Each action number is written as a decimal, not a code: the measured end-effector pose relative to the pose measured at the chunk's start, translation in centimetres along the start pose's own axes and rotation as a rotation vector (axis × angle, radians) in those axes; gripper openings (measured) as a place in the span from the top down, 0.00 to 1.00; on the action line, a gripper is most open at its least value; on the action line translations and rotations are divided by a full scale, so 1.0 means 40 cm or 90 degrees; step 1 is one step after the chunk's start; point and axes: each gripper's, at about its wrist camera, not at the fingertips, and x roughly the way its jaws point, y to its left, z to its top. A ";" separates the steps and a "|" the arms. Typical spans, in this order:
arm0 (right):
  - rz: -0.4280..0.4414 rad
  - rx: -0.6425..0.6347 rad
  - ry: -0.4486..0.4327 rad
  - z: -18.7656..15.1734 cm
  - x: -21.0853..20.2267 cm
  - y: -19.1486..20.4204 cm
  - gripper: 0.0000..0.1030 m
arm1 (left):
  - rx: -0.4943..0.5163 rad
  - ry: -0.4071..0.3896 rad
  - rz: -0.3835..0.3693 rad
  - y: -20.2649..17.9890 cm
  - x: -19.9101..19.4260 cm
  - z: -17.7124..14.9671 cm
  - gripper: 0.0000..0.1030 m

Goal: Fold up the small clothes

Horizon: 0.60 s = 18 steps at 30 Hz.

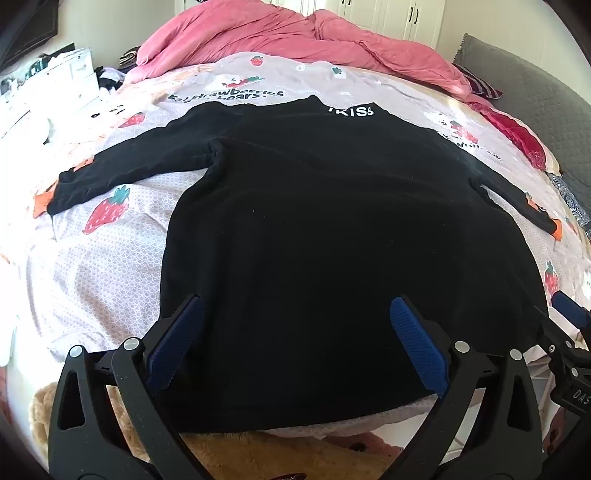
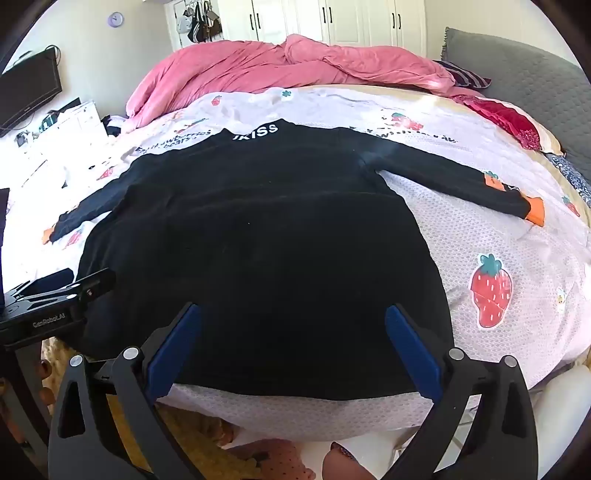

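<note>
Left gripper (image 1: 295, 310): jaws spread wide, blue pads apart, nothing pinched; it hangs tilted down over the near left part of the hem.
Right gripper (image 2: 293, 314): jaws likewise spread wide, nothing between the pads; it hangs tilted down over the near right part of the hem.
Each in the other's view: the right gripper's blue fingertip shows at the right edge of the left wrist view; the left gripper's black body shows at the left edge of the right wrist view.
Black top (image 1: 332, 229): lies flat on the bed, hem towards the grippers, collar away from them, both long sleeves spread out to the sides.
Collar lettering (image 2: 258, 131): white letters on the far collar band.
Cuffs: orange patches at the sleeve ends, one clear on the right sleeve (image 2: 535, 210).
Bedsheet (image 2: 461, 221): pale, printed with strawberries and small bears, lying under the whole top.
Strawberry print (image 2: 491, 291): large red one, right of the top's body, apart from it.
Pink duvet (image 1: 295, 33): bunched up at the far side of the bed, beyond the collar.
Grey headboard (image 2: 517, 70): padded, at the far right.
White wardrobe (image 2: 325, 18): doors with dark handles behind the bed.
</note>
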 end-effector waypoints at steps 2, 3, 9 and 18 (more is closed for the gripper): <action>-0.003 -0.003 -0.006 0.003 -0.002 -0.006 0.04 | 0.003 0.000 0.002 -0.005 -0.001 0.000 0.08; -0.002 -0.001 -0.006 0.004 -0.002 -0.007 0.04 | -0.003 0.005 -0.005 0.009 0.002 0.007 0.08; 0.000 -0.007 0.003 -0.008 0.007 0.026 0.04 | -0.001 0.004 -0.006 0.009 0.003 0.019 0.08; 0.008 -0.006 0.004 -0.011 0.002 0.021 0.04 | -0.003 0.002 -0.008 0.005 -0.003 -0.003 0.08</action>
